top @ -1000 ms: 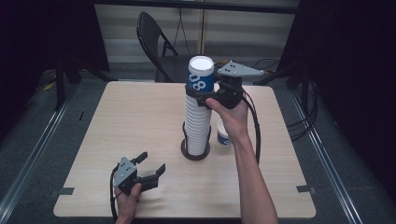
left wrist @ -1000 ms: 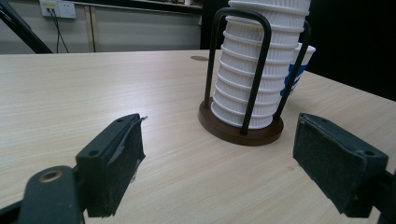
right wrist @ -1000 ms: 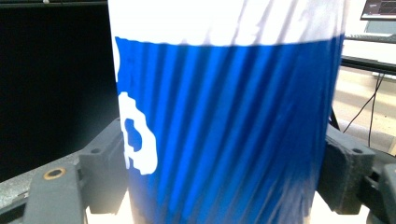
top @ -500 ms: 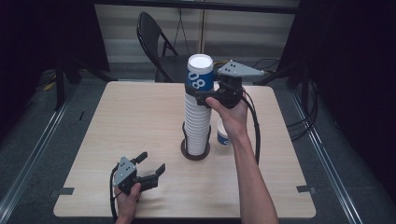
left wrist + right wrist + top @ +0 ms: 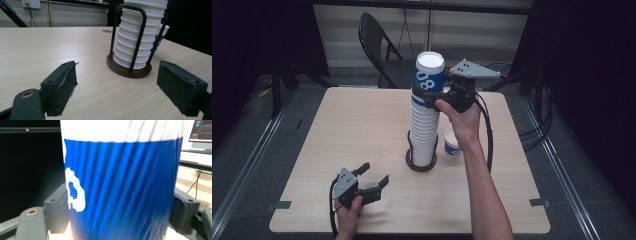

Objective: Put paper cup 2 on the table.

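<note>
Care is needed here: the top cup (image 5: 429, 75), blue and white, is squeezed at its sides by the right claw (image 5: 443, 95) at the top of the cup stack (image 5: 424, 132), and it should be pulled straight up, slowly and gently, so the paper is not crushed and the stack is not tipped. The left claw (image 5: 371, 181) is held wide open with nothing in it, low over the bench (image 5: 337, 125). One stack in one holder (image 5: 129, 68), one loose cup (image 5: 453, 144) beside it, and two claws are counted.

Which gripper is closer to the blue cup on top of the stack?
Right. The right gripper has its jaws on either side of the blue cup; the left gripper sits low near the table's front edge.
</note>
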A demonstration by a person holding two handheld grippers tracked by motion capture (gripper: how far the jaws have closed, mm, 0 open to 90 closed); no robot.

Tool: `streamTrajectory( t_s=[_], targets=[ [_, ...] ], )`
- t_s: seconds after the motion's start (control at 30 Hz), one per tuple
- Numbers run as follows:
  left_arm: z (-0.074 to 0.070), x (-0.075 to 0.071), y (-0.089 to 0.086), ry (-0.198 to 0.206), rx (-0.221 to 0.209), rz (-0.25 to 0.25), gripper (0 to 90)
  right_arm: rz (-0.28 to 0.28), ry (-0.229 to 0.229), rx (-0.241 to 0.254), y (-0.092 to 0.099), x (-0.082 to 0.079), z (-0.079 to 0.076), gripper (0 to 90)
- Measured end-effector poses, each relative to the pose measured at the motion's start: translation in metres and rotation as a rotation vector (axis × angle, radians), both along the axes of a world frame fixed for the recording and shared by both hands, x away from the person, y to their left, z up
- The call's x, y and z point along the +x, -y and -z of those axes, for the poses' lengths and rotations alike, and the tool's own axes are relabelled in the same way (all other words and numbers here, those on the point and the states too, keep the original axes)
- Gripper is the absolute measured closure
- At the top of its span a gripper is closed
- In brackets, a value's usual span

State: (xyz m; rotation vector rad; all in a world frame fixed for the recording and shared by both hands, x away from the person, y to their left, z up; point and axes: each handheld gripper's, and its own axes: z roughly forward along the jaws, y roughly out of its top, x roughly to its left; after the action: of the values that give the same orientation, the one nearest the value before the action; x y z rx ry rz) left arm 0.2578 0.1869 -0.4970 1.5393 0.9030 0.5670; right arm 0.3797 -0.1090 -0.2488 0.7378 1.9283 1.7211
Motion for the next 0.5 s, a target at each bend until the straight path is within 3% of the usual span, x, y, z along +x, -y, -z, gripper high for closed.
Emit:
streamTrajectory(
  t_s=[0.5],
  targets=[
    [0.0,0.0,-0.001,0.002,-0.003,0.007,16.0,-0.01,0.011,0.034,0.003,-0.004,-0.013,20.7]
  ],
)
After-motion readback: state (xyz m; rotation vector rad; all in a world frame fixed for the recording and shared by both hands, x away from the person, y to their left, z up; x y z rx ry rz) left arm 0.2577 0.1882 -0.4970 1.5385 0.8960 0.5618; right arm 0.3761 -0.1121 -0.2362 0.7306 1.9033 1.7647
